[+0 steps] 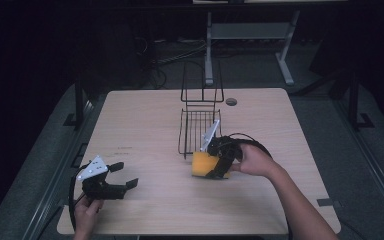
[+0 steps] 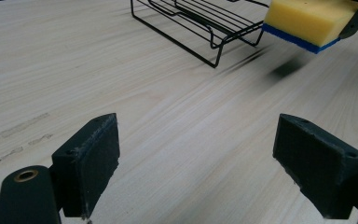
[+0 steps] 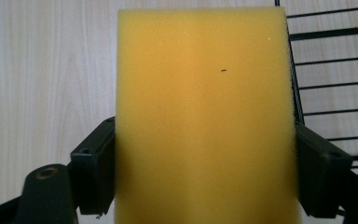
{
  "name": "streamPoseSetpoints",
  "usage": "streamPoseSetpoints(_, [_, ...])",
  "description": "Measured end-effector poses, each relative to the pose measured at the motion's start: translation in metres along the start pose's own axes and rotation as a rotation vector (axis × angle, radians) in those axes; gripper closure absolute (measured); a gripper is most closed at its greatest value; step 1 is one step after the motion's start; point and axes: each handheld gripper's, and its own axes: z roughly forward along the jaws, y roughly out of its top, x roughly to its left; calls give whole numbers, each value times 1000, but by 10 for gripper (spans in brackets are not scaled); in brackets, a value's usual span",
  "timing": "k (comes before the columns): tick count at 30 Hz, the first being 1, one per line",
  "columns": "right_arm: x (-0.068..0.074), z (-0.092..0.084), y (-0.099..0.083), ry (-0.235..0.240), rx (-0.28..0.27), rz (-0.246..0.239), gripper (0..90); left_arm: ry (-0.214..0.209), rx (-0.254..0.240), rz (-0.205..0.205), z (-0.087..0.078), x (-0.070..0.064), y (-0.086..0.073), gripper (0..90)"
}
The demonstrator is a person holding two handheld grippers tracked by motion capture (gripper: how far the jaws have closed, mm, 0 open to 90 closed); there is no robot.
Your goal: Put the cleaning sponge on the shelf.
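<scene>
Your left gripper [image 1: 122,181] sits way down at 7 o'clock on the table [image 1: 145,125], jaws spread wide with nothing between them, well apart from the action. Moving right, the sponge [image 1: 203,164] is pinched across its short sides in your right gripper [image 1: 211,167], held just above the wood. The thing that matters: the wire basket [image 1: 196,131] lies at roughly 11 o'clock from the sponge, its near rim just beside it. The sponge's long axis runs out ahead of the jaws, so I'd guess a short carry up and over that rim does it.
</scene>
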Motion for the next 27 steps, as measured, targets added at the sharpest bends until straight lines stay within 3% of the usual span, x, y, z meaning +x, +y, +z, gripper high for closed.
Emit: streamPoseSetpoints(27, [-20,1,14,14,-7,-14,212,2,-5,-3,0,1,0,141])
